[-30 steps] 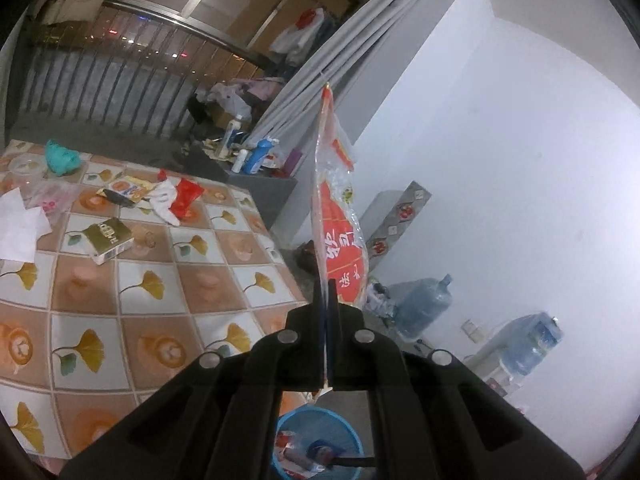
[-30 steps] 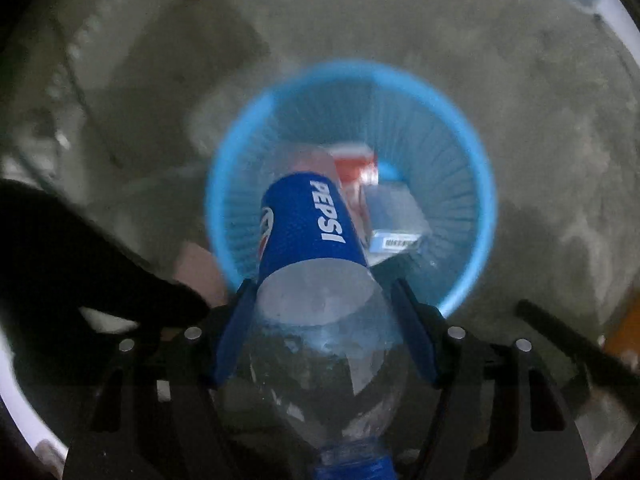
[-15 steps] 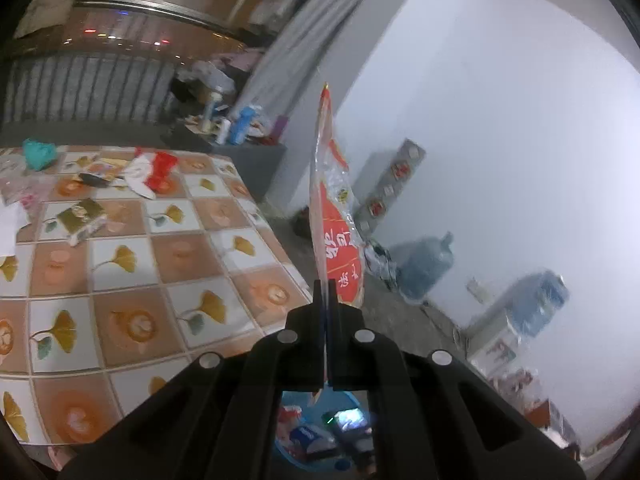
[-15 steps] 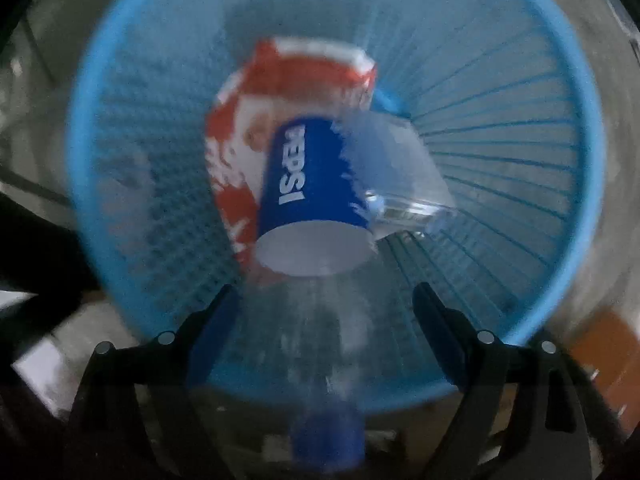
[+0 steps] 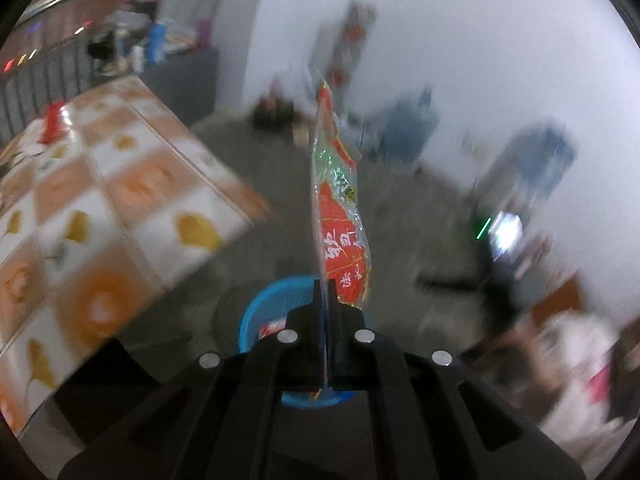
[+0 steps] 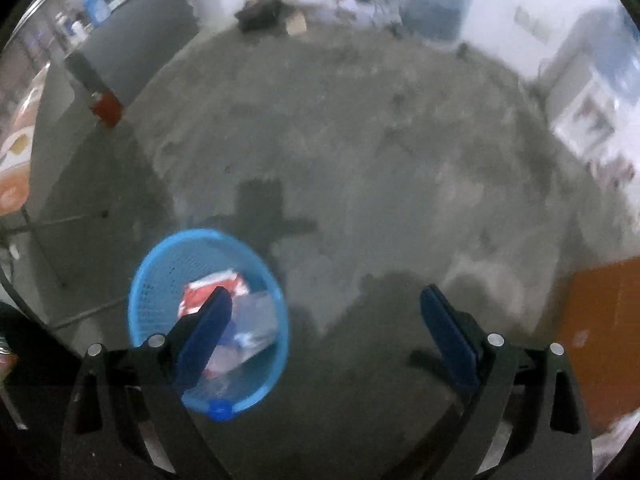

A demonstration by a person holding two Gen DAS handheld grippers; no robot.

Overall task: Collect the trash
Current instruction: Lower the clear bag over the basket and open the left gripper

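Gone from between the right gripper's (image 6: 326,314) blue pads is the clear plastic Pepsi bottle with the blue label (image 6: 244,332), which now lies inside the round blue mesh plastic basket (image 6: 160,268) on the grey concrete floor (image 6: 360,140), its blue cap against the near rim, beside a red and white wrapper (image 6: 210,286). That gripper's jaws have just been opening and stand wide apart with only bare floor between them, the basket now low and to the left in its view rather than filling it. The left gripper (image 5: 325,284) has its jaws pressed together on the lower edge of a flat clear plastic snack packet printed in red and green (image 5: 340,216), which stands upright from the fingertips. Below and behind it in the left wrist view sits the blue basket (image 5: 256,308), closer to the middle than before. To the left is the table with an orange and white leaf-patterned cloth (image 5: 100,220), heavily blurred.
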